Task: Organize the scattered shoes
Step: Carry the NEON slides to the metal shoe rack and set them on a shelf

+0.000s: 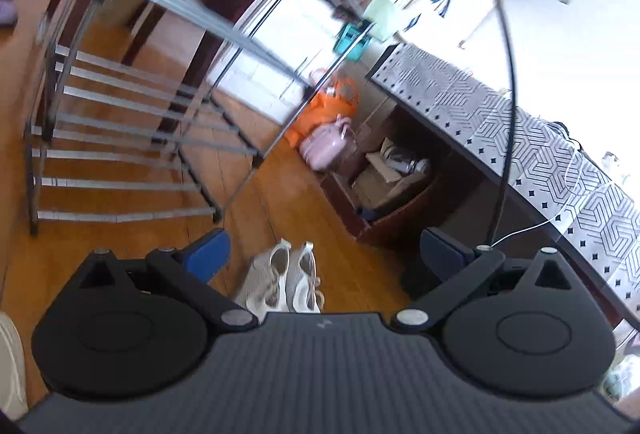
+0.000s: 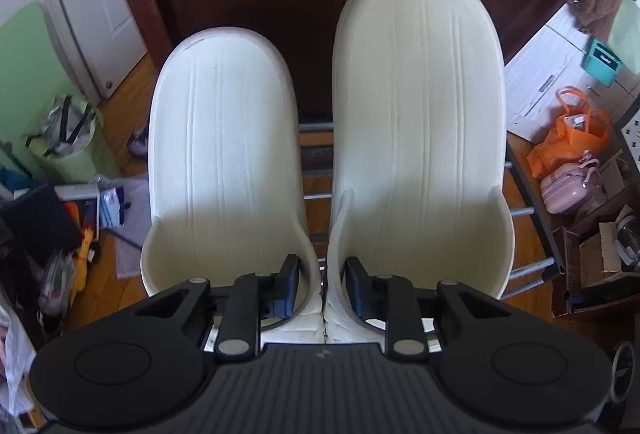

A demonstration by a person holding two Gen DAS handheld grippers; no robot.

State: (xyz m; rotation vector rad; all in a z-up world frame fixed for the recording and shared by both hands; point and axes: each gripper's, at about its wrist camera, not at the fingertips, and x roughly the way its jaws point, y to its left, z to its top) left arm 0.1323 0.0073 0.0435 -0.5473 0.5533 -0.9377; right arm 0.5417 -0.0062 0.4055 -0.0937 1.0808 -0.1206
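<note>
My right gripper (image 2: 323, 284) is shut on a pair of cream slippers (image 2: 224, 162), one finger inside each shoe, pinching their two inner walls together. The slippers point away from me over the bars of a metal shoe rack (image 2: 524, 270); whether they rest on it I cannot tell. In the left wrist view the same shoe rack (image 1: 120, 154) stands on the wooden floor with bare shelves. A pair of white and grey sneakers (image 1: 284, 278) lies on the floor just below and between the blue pads of my left gripper (image 1: 326, 258), which is open and holds nothing.
An orange bag (image 1: 324, 110) and a small pink case (image 1: 326, 146) sit right of the rack, by a wooden box of clutter (image 1: 388, 178). A table with a patterned cloth (image 1: 520, 138) runs along the right. A green bin (image 2: 64, 142) and loose items lie left.
</note>
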